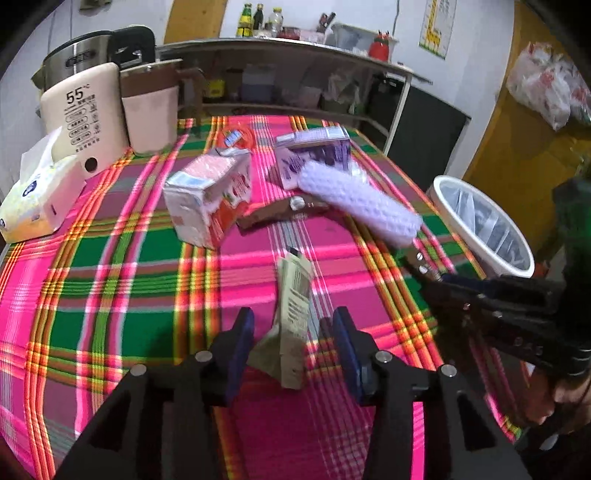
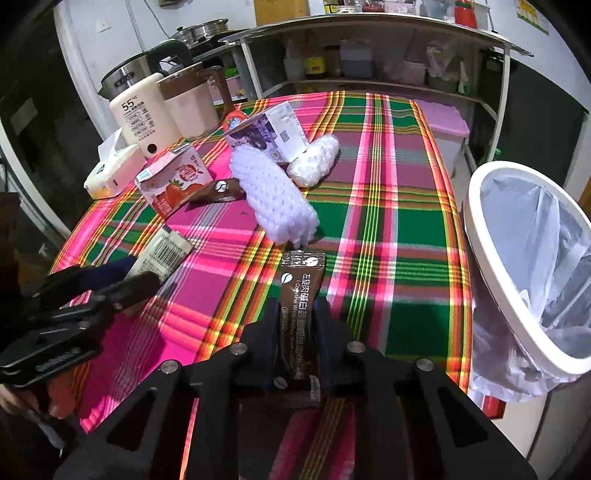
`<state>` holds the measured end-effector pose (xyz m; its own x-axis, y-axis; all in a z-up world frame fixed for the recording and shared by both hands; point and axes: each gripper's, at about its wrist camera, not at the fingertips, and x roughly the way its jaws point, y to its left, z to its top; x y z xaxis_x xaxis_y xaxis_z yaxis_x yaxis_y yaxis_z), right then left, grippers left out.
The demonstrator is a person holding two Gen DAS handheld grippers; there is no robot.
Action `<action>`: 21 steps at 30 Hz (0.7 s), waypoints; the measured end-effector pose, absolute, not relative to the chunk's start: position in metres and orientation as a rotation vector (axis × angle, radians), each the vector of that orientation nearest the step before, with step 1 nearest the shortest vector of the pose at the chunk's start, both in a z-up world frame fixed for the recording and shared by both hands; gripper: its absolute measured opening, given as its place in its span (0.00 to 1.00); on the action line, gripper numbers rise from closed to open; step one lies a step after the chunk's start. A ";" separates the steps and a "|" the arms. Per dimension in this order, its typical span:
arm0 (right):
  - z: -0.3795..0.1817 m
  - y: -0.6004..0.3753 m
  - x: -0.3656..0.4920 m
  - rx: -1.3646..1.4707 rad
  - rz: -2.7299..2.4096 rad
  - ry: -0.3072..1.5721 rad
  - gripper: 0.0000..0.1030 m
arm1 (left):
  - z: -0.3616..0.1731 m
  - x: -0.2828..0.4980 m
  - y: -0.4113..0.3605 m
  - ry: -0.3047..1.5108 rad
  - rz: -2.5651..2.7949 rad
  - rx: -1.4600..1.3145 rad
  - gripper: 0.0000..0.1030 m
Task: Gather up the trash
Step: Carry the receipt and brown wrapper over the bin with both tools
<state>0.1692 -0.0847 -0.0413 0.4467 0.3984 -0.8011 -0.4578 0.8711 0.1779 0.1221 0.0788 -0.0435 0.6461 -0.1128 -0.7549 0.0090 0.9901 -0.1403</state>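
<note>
On the plaid tabletop (image 1: 110,288), near its front edge: left tongs (image 1: 293,347) spread apart around a pale green sachet (image 1: 293,306), blue pads clear of it on both sides, sachet lying flat on the cloth. Toward the right edge: right tongs (image 2: 295,332) pinched tight on a brown coffee sachet (image 2: 301,291), its printed end sticking out ahead of the pads. Past the right edge, just beside the tabletop: white trash bin (image 2: 517,280) with a clear liner. Around the middle: lilac foam net sleeve (image 2: 275,195), its near end just beyond the coffee sachet; a white foam net (image 2: 314,162) behind it; a strawberry milk carton (image 2: 171,181) tipped over, touching a brown wrapper (image 2: 218,190); a purple carton (image 2: 266,133) further back. At the far left corner: tissue box (image 2: 110,173), cream 55° appliance (image 2: 142,114), pink jug (image 2: 188,107), steel kettle (image 2: 125,77). Beyond the far edge: metal shelf (image 2: 369,29) with bottles and containers.
</note>
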 end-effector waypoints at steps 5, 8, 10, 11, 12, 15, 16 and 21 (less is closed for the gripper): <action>-0.040 -0.089 0.162 -0.052 0.553 0.973 0.18 | -0.045 0.115 0.068 0.873 -0.070 -0.110 0.23; -0.038 -0.094 0.158 -0.036 0.563 0.968 0.18 | -0.045 0.110 0.065 0.869 -0.065 -0.119 0.20; -0.036 -0.097 0.155 -0.028 0.565 0.960 0.18 | -0.043 0.107 0.066 0.861 -0.069 -0.142 0.17; -0.034 -0.099 0.153 -0.023 0.568 0.955 0.18 | -0.042 0.105 0.065 0.855 -0.069 -0.150 0.17; -0.031 -0.101 0.151 -0.018 0.569 0.949 0.18 | -0.040 0.103 0.065 0.849 -0.071 -0.158 0.16; -0.027 -0.108 0.147 -0.005 0.568 0.938 0.18 | -0.035 0.099 0.062 0.831 -0.079 -0.171 0.15; -0.025 -0.110 0.146 -0.001 0.566 0.934 0.18 | -0.033 0.097 0.060 0.825 -0.083 -0.173 0.15; -0.018 -0.120 0.140 0.014 0.561 0.918 0.18 | -0.025 0.093 0.053 0.803 -0.096 -0.177 0.15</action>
